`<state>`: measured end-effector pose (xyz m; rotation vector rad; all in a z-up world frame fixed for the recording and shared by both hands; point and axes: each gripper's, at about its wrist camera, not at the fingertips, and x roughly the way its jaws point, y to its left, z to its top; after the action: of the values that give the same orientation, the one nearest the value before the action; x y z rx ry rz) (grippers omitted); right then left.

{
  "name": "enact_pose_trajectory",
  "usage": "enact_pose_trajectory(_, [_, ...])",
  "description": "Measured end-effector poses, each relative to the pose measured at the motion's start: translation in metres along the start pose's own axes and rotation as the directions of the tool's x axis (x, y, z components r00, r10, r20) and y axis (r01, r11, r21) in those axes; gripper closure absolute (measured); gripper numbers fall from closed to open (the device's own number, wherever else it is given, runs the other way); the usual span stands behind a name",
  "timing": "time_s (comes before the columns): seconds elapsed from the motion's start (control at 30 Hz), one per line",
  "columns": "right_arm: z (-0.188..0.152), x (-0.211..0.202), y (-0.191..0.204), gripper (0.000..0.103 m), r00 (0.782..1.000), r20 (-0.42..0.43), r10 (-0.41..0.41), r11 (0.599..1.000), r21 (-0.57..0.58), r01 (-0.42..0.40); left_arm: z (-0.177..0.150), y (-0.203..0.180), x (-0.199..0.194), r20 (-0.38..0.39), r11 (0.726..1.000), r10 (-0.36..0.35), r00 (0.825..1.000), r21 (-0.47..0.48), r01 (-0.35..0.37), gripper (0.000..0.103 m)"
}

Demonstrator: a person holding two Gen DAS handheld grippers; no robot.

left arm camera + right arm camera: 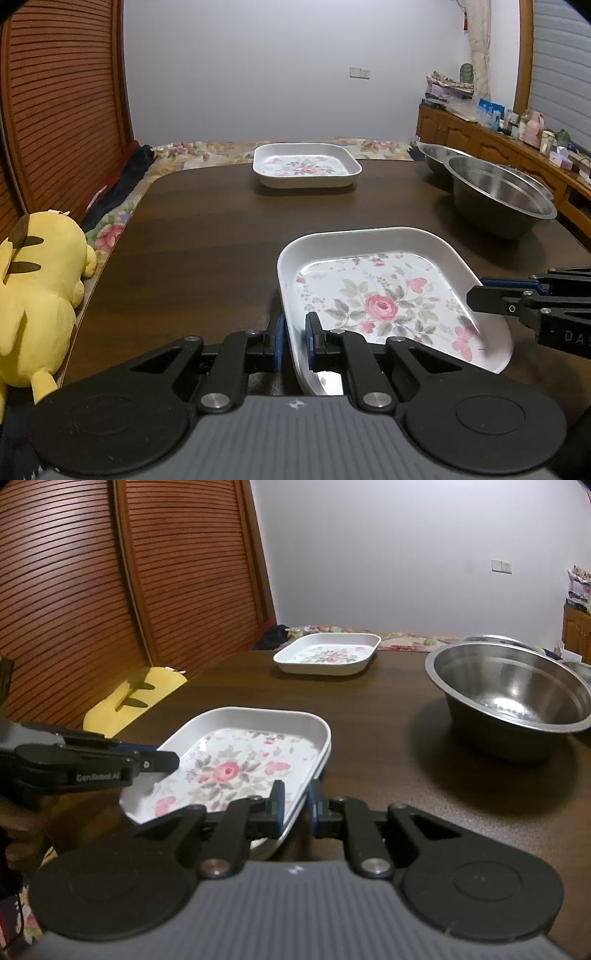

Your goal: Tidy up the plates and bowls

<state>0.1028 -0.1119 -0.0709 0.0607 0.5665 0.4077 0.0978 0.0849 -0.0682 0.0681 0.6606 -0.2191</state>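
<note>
A white square plate with a rose print (380,306) (229,771) is at the near side of the dark wooden table (203,240). My left gripper (294,341) is shut on its left rim, one pad inside and one outside. On the opposite rim my right gripper (295,808) is shut the same way; it also shows from the side as the right gripper (480,295). The plate looks slightly raised and tilted. A matching floral plate (306,166) (328,653) rests at the table's far edge. Two steel bowls (502,192) (509,690) stand at the right, one behind the other.
A yellow plush toy (40,295) lies off the table's left edge, beside louvred wooden doors (62,110). A wooden sideboard (480,136) with small items runs along the right wall. Bare tabletop lies between the two plates.
</note>
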Motion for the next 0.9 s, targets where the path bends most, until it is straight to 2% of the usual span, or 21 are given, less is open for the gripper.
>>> enact_pose_trajectory(0.53, [0.000, -0.001, -0.002, 0.088, 1.000, 0.003, 0.013, 1.000, 0.020, -0.013, 0.002, 0.001, 0.001, 0.004, 1.000, -0.004, 1.000, -0.015, 0.004, 0.090])
enact_pose_trajectory(0.73, [0.008, -0.011, -0.003, 0.088, 0.999, 0.045, 0.013, 1.000, 0.028, -0.014, 0.006, 0.004, -0.001, 0.023, 1.000, 0.007, 1.000, -0.029, -0.007, 0.086])
enact_pose_trajectory(0.9, [0.026, -0.026, -0.007, 0.088, 0.996, 0.087, 0.014, 1.000, 0.023, -0.016, 0.019, 0.001, -0.008, 0.050, 1.000, 0.012, 0.999, -0.004, -0.012, 0.085])
